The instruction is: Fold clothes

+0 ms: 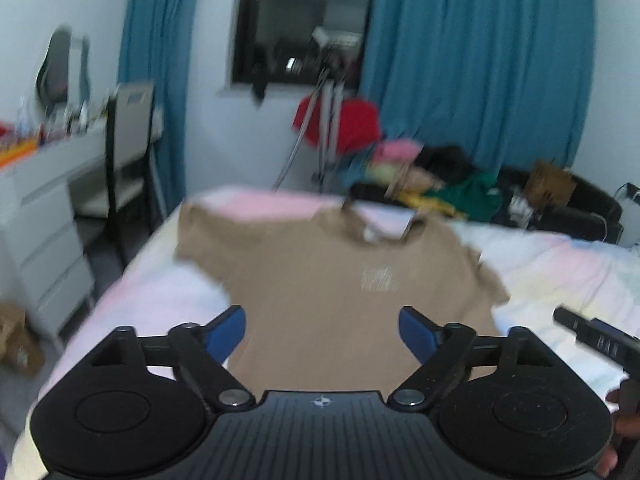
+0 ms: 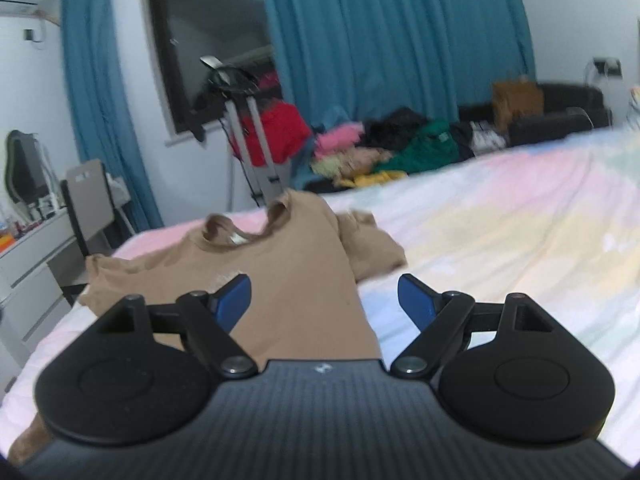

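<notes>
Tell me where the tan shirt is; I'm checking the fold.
The tan shirt lies flat on the bed, ahead of both grippers, collar toward the window.

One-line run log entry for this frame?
left gripper: open, empty | right gripper: open, empty | tan T-shirt: flat on bed, unfolded

Both wrist views low over the bed (image 1: 560, 264), facing the curtained window (image 2: 208, 40), sharing the tan shirt (image 1: 328, 280)

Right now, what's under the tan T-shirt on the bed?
The tan T-shirt lies spread on the pastel bedsheet, which shows all around it and through the neck opening. Whatever is beneath the shirt body is covered; no bump suggests anything.
</notes>
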`<state>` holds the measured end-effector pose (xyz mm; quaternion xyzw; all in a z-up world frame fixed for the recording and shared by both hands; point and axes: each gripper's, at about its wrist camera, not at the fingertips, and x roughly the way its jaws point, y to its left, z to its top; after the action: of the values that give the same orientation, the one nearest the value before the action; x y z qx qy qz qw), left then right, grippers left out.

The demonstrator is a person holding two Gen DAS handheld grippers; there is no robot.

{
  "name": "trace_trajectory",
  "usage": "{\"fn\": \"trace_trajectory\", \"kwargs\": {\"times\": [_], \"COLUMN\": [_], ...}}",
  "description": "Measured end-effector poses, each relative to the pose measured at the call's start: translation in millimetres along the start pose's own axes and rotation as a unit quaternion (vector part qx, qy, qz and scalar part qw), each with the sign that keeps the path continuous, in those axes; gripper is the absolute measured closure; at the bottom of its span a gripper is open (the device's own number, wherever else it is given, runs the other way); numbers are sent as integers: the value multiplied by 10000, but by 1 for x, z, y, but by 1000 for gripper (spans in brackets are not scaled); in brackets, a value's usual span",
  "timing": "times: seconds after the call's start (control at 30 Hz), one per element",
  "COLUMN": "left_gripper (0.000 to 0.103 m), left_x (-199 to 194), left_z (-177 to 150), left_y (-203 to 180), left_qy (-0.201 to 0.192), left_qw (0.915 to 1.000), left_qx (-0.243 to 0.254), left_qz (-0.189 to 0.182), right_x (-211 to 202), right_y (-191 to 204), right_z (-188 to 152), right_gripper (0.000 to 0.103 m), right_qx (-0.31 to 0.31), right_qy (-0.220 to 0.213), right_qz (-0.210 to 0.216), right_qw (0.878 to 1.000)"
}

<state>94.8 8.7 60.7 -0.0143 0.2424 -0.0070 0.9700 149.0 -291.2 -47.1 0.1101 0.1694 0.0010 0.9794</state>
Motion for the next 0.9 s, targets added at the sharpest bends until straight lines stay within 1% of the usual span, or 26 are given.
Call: {"fn": "trace_trajectory", "kwargs": {"times": [0.03,0.07,0.17,0.2,0.23,0.33,0.4,0.53,0.6,0.67,0.77,0.83,0.9], "left_gripper": [6,3,3,3,3,1,1,1,0,0,0,0,0], "left_x": [6,20,41,44,45,52,57,59,50,41,36,35,38], "left_z": [2,2,-8,-13,-17,-31,-40,-52,-58,-65,-73,-75,-77], "left_y": [-10,-20,-33,-34,-35,-33,-24,-7,6,16,21,20,15], "left_qy": [-142,-282,-537,-542,-535,-513,-419,-248,-263,-192,-83,-62,-92], "left_qw": [9999,9995,9979,9978,9977,9976,9984,9994,9994,9992,9988,9988,9993], "left_qx": [66,113,294,318,327,335,218,-87,-177,-360,-475,-478,-356], "left_qz": [39,115,224,231,244,311,297,212,159,33,-60,-112,-10], "right_x": [-2,-3,-3,-2,-1,4,8,17,19,19,21,29,44], "right_y": [3,6,14,16,17,17,17,20,18,14,5,-5,-17], "right_z": [0,1,-1,-2,-3,-7,-9,-17,-22,-31,-42,-44,-45], "right_gripper": [21,21,14,4,0,0,0,0,0,0,0,0,0], "right_qx": [-96,-197,-471,-552,-551,-341,-178,-9,75,98,230,629,1244], "right_qy": [-83,-153,-260,-283,-268,-133,-88,-139,-142,-89,139,331,620], "right_qz": [-4,-28,-80,-81,-35,219,314,231,203,141,13,-13,27], "right_qw": [9999,9997,9985,9980,9981,9991,9993,9996,9997,9998,9996,9975,9903]}}
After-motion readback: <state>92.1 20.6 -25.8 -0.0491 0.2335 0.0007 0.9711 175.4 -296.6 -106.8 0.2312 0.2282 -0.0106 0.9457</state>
